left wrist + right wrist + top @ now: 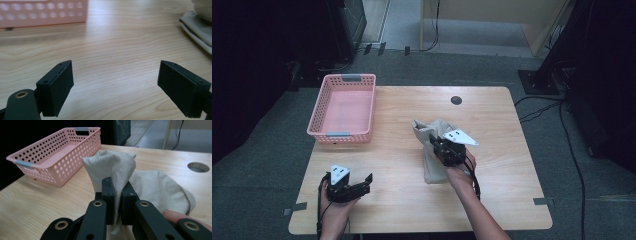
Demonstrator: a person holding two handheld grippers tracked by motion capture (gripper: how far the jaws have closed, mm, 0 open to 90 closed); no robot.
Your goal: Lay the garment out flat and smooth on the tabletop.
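A beige cloth [430,152] lies crumpled in the middle of the wooden table [402,200]. My right gripper [438,145] is shut on a fold of this cloth [110,166] and lifts that part off the table; the pinched fabric rises above the two closed jaws in the right gripper view. My left gripper [368,181] sits low at the front left of the table, open, with nothing between its fingers [61,82]. In the left gripper view an edge of the cloth [197,30] lies at the far right.
A pink perforated basket [344,107] with grey handles stands empty at the back left of the table; the same basket [53,152] appears left of the cloth in the right gripper view. A round cable hole [456,100] is in the tabletop at the back.
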